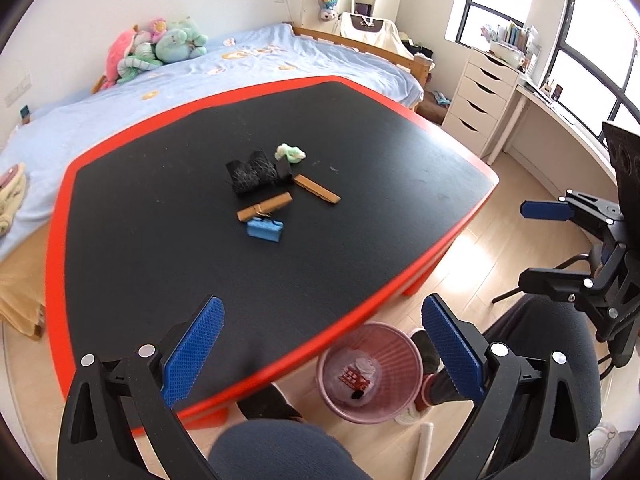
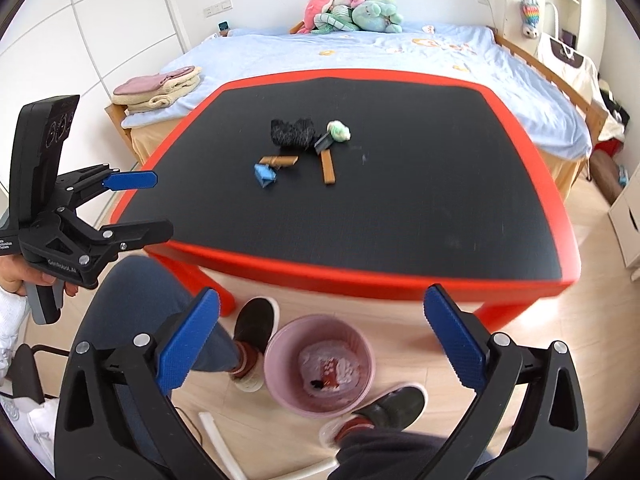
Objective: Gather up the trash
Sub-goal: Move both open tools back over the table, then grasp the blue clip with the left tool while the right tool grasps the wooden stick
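Left wrist view: the left gripper (image 1: 322,344) is held with its fingers (image 1: 198,350) spread apart and nothing between them, above the near counter (image 1: 360,300) edge. A pink bin (image 1: 370,372) is seen on the floor just beyond the near edge, with scraps inside. The right gripper (image 2: 322,344) is likewise shown with fingers apart and bare, above the bin (image 2: 320,366). Near the counter's middle the trash is clustered: a blue scrap (image 1: 265,230) nearest, two brown sticks (image 1: 265,207) (image 1: 318,189), a black bundle (image 1: 252,175), and a pale green wad (image 1: 290,153) farthest. A bed (image 1: 248,64) lies beyond.
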{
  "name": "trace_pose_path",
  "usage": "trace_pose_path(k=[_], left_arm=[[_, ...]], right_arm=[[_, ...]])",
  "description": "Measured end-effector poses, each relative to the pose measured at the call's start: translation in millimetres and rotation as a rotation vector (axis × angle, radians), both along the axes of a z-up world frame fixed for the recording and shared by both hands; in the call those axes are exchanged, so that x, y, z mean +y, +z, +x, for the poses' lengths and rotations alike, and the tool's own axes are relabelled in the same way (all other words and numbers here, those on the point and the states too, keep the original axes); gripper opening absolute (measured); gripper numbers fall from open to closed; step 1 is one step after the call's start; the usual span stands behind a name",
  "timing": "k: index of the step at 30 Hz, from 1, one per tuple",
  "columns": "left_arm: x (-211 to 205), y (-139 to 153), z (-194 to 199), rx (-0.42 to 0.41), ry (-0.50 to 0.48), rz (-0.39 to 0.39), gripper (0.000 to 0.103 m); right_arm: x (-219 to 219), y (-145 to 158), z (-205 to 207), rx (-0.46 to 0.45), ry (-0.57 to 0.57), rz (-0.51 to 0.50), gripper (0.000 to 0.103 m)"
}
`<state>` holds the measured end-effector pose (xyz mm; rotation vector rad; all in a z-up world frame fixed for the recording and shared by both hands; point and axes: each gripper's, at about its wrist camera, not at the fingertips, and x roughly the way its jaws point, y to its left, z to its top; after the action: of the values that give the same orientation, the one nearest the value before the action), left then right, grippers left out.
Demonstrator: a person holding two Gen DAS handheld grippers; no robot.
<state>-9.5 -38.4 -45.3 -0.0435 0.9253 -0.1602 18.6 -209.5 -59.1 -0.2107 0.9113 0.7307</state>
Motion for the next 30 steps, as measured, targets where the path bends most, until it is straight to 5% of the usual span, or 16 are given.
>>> trace_pose_path(k=[10,25,30], left_arm=[[17,-16,44,0.034,-0.020,0.030,0.095],[31,-57,94,0.095,-0.057,0.028,0.095],[33,-63,100,0.091,-0.054,0.036,0.095]], right_arm=[[49,-4,71,0.003,0.029,-0.054,0.100],[112,-62,151,0.072,0.098,-0.118,0.099],[124,-72,155,0.081,0.124,-0.128,0.078]])
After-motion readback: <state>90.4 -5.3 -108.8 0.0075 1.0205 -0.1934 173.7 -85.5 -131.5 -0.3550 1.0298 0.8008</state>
